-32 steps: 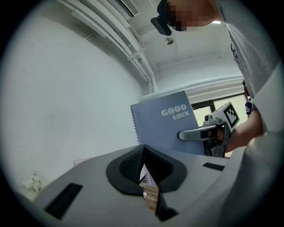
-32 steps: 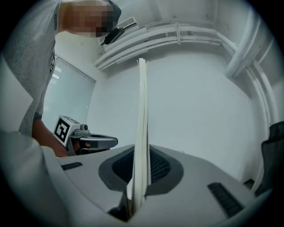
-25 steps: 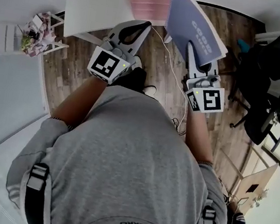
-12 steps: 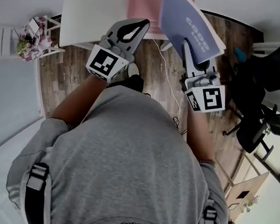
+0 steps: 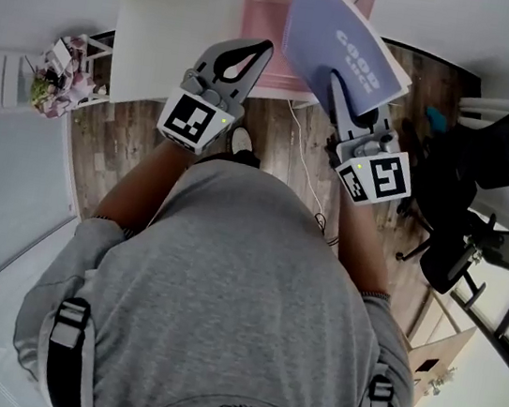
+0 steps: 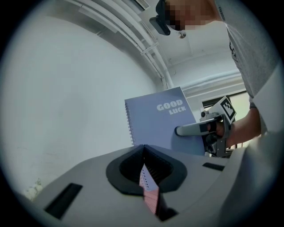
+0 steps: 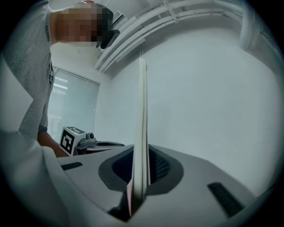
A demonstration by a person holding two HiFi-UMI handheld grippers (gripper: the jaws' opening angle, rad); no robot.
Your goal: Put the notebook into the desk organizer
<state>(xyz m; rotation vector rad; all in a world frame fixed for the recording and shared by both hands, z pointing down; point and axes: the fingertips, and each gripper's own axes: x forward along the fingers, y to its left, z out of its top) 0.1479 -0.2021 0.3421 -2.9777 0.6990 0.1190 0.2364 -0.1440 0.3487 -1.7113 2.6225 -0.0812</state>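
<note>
Up over the near edge of the white table point(image 5: 173, 20), the right gripper point(image 5: 337, 85) has the notebook point(image 5: 340, 45) in the air. Its jaws are narrowed almost to nothing on the cover, pinching the open side away from the spiral binding. That grip leaves the lavender book standing close to upright, edge-on to its own gripper, with the GOOD LUCK face turned toward the person's left. I'd say it's carried that way on purpose, since a book held on edge can drop into a slot, while one held flat would have to be turned first. Over the same near edge of the table, the left gripper point(image 5: 262, 47) has its jaws together and nothing between them. My guess is it's waiting there to steady whatever needs steadying. Further in on the table sits a pink slatted thing point(image 5: 264, 10), which I take for the desk organizer, though the raised book covers part of it and I can't make out its compartments. So the notebook is above the table, clear of the organizer and not yet in it. By my reckoning the lowering-in is all to come, and lining up that thin edge is the fiddly part.
</note>
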